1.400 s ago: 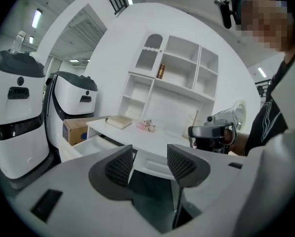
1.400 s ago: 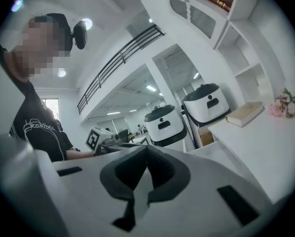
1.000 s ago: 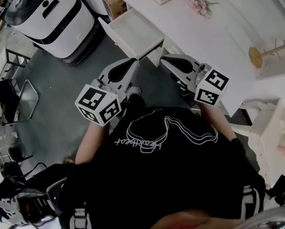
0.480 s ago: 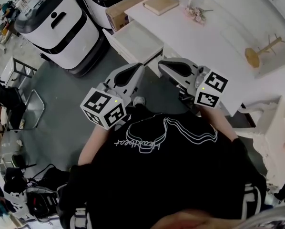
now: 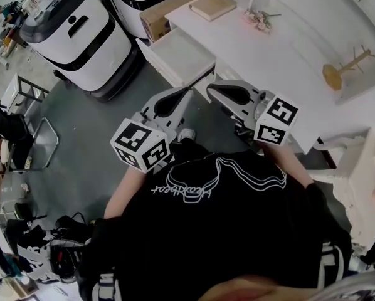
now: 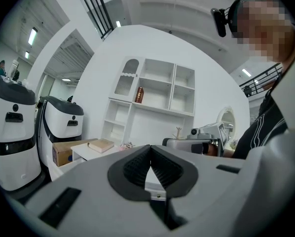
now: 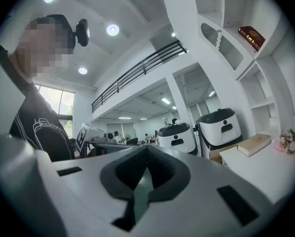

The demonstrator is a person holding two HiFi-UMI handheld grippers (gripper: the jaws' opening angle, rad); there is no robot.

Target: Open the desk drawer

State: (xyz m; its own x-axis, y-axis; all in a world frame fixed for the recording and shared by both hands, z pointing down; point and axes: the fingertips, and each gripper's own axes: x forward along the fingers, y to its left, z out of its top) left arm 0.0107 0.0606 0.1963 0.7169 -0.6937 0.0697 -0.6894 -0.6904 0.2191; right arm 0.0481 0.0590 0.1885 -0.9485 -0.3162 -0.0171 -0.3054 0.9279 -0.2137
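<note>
The left gripper (image 6: 151, 151) has its jaws pressed together with nothing between them. Beyond them stand a desk (image 6: 86, 153) bearing a book (image 6: 101, 145), a cardboard box (image 6: 62, 154) and a shelf unit (image 6: 155, 102)

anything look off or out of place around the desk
Nothing looks spilled or damaged. The drawer stands pulled out of the white desk, and the book lies flat on top.

Both grippers have edged back toward the person's chest: the left gripper (image 5: 187, 90) has closed its last sliver, jaws now meeting on nothing, and the right gripper (image 5: 210, 87) has shifted alongside it. The drawer (image 5: 181, 54) and white machine (image 5: 81, 30) sit lower in the head view.
</note>
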